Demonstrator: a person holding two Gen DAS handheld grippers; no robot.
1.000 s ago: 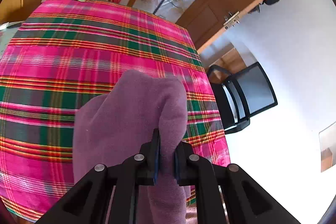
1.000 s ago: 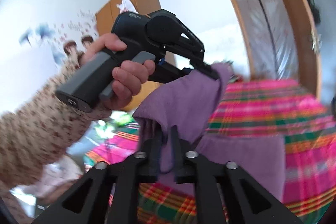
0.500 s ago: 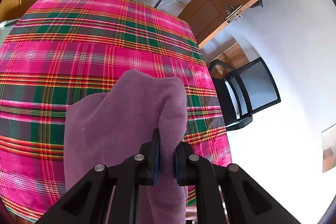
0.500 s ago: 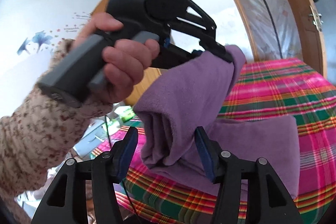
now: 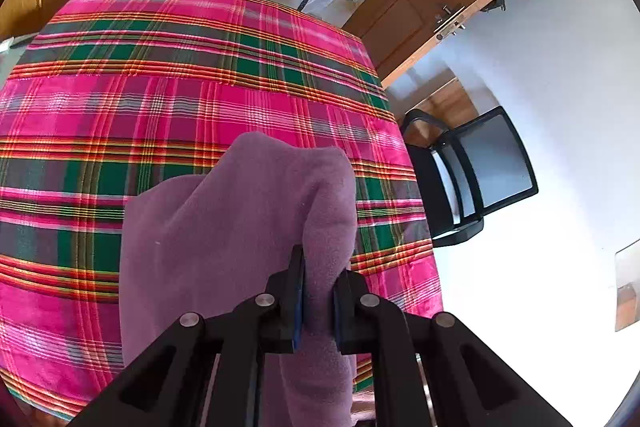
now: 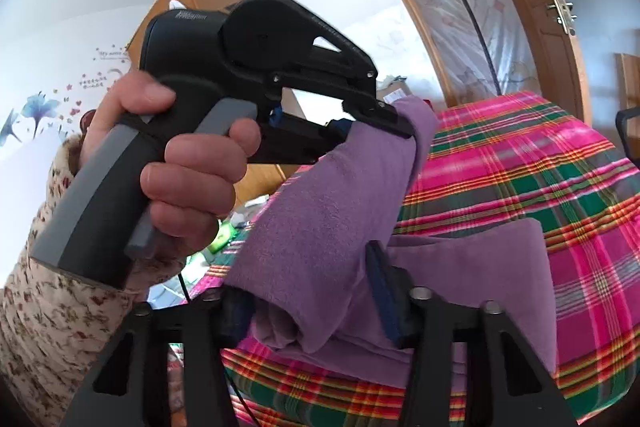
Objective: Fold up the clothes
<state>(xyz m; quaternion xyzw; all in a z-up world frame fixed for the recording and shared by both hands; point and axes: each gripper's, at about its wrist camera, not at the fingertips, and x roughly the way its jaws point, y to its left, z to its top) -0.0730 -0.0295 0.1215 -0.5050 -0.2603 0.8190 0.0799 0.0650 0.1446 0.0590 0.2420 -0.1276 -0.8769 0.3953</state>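
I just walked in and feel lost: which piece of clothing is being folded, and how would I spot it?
Look at the table with the pink and green plaid cloth. The purple fleece garment lies on its near side, one edge lifted by the left gripper. It is the only plain, unpatterned fabric there.

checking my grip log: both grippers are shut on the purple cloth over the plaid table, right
Not quite. Only the left gripper is shut on the purple cloth. The right wrist view shows the right gripper open, its fingers spread wide with the cloth hanging loose between them. The rest stands: the cloth is held over the plaid table.
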